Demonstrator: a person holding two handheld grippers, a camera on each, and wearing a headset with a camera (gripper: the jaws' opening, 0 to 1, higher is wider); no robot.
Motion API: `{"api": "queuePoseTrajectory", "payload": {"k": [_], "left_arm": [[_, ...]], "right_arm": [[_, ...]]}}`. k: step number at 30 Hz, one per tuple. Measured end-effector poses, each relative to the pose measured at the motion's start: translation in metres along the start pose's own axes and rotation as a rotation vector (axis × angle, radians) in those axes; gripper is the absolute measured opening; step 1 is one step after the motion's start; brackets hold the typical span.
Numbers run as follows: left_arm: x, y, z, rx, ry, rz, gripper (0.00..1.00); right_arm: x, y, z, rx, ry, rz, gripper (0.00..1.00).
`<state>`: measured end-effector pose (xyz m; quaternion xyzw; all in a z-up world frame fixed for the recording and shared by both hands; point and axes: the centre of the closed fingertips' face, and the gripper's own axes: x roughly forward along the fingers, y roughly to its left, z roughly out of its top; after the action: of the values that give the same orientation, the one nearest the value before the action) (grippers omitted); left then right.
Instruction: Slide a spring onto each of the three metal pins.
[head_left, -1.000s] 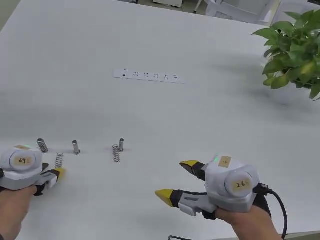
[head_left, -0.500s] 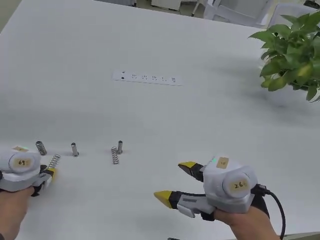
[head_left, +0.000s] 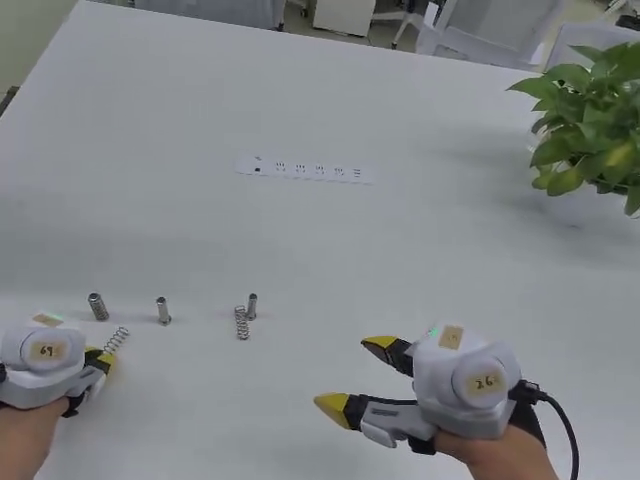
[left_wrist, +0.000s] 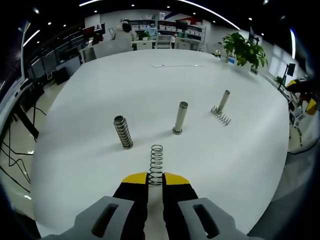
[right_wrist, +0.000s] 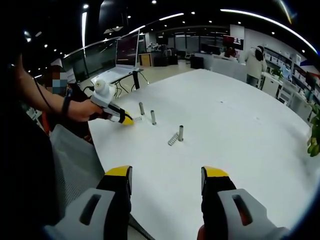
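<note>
Lower left of head view: first pin (head_left: 97, 306) sprung | my left gripper (left_wrist: 155, 179) clamps second spring (left_wrist: 156, 159) near bare middle pin (left_wrist: 180, 117) | third spring (left_wrist: 220, 116) lies beside last pin (left_wrist: 223, 101) | right gripper (right_wrist: 166, 174) jaws apart

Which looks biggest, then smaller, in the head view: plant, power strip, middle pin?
1. plant, largest though cut off by the edge
2. power strip
3. middle pin, smallest despite being nearest the camera
</note>
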<state>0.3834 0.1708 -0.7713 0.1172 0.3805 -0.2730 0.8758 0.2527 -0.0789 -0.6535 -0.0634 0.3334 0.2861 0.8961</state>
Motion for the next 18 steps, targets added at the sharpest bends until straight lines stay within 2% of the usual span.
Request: {"api": "queuePoseTrajectory", "payload": {"k": [5,9,18], "left_arm": [[-0.012,-0.001,-0.005,0.000,-0.009,-0.011,0.03],[-0.019,-0.005,-0.008,-0.015,-0.009,-0.044,0.03],[-0.039,-0.013,-0.007,-0.011,-0.037,-0.072,0.03]], "right_arm": [[0.004,0.005,0.001,-0.003,-0.001,0.013,0.54],[0.008,0.010,0.001,-0.002,-0.001,0.028,0.54],[0.013,0.016,0.000,0.015,-0.003,0.052,0.53]]}}
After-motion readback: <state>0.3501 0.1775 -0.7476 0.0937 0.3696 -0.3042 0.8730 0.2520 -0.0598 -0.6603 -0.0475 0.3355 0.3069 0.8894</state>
